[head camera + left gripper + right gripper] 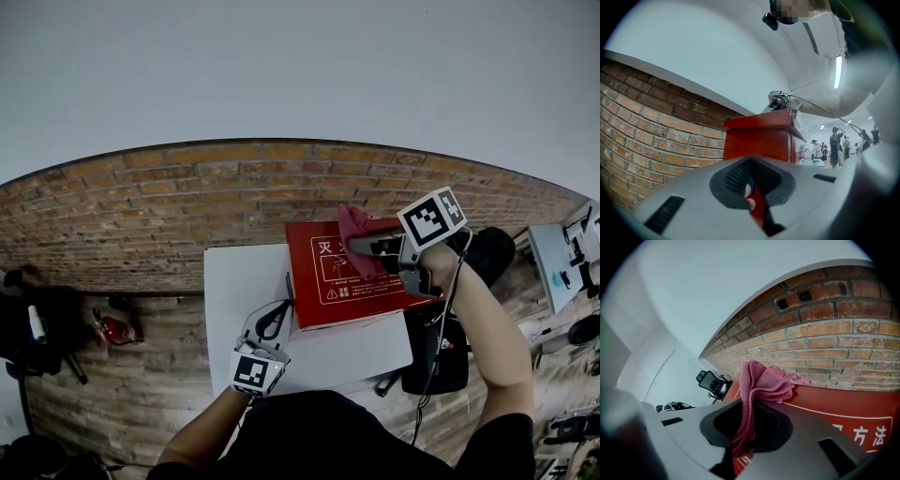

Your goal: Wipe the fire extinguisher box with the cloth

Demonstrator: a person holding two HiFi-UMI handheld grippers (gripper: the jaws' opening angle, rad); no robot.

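Note:
A red fire extinguisher box with white print lies on the white table, against the brick wall. My right gripper is over the box's far top face, shut on a pink cloth that bunches up past the jaws. In the right gripper view the cloth hangs between the jaws of the right gripper above the box. My left gripper rests on the table at the box's left side, jaws together. In the left gripper view the left gripper faces the box's red side.
A brick wall runs behind the table. A small red extinguisher and black gear lie at the left. A black chair stands to the right of the table. People stand far off.

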